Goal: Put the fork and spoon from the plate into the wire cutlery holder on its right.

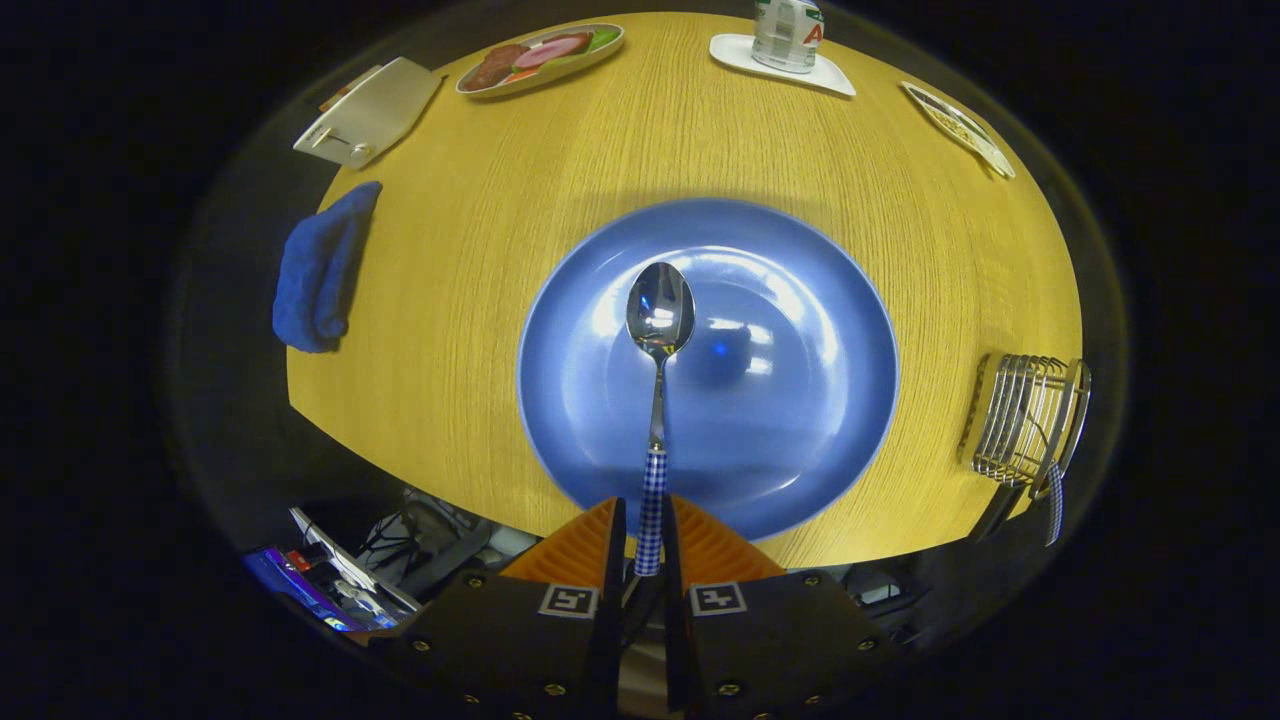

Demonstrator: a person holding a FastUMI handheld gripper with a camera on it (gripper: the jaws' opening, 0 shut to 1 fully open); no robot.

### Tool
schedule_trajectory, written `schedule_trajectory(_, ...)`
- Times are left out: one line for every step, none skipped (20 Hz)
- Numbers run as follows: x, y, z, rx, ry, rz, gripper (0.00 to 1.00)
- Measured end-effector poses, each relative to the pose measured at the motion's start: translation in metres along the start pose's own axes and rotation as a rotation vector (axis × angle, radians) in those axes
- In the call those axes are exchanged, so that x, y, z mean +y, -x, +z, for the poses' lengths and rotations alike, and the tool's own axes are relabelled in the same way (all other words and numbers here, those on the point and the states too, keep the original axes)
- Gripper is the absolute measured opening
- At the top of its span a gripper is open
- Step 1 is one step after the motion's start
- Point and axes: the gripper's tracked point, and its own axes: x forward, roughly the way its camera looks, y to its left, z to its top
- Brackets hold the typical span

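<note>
The spoon (659, 320) is clamped by its checked handle in the claw (648, 540), held above the blue plate (820, 400). A checked handle, judged the fork's, is seen at the wire cutlery holder (1025, 420); spoon transfer remains.

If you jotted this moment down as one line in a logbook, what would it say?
claw: shut on spoon handle | spoon: over blue plate | wire holder: right of plate, checked handle already hanging out | next, likely: carry spoon to holder
</note>
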Motion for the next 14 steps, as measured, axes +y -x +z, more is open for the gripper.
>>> schedule_trajectory(0.0, -0.003, -0.001, 0.006, 0.001, 0.002, 0.19)
schedule_trajectory(-0.001, -0.006, -0.001, 0.014, 0.0, -0.002, 0.19)
schedule_trajectory(0.0, -0.01, -0.001, 0.016, 0.0, -0.002, 0.19)
schedule_trajectory(0.0, -0.012, -0.001, 0.018, 0.002, -0.003, 0.19)
schedule_trajectory(-0.001, -0.014, 0.0, 0.02, 0.002, -0.008, 0.19)
schedule_trajectory(-0.001, -0.016, 0.002, 0.017, 0.0, -0.009, 0.19)
schedule_trajectory(-0.003, -0.017, 0.002, 0.018, -0.004, -0.01, 0.19)
schedule_trajectory(-0.003, -0.018, 0.004, 0.017, -0.007, -0.012, 0.19)
schedule_trajectory(-0.005, -0.019, 0.004, 0.018, -0.006, -0.014, 0.19)
schedule_trajectory(-0.005, -0.02, 0.001, 0.033, -0.002, -0.017, 0.19)
schedule_trajectory(-0.003, -0.02, -0.001, 0.04, -0.005, -0.01, 0.19)
schedule_trajectory(-0.001, -0.021, -0.001, 0.043, -0.005, -0.007, 0.19)
schedule_trajectory(-0.001, -0.022, -0.002, 0.044, 0.005, -0.012, 0.19)
schedule_trajectory(-0.004, -0.028, 0.0, 0.041, 0.022, -0.027, 0.19)
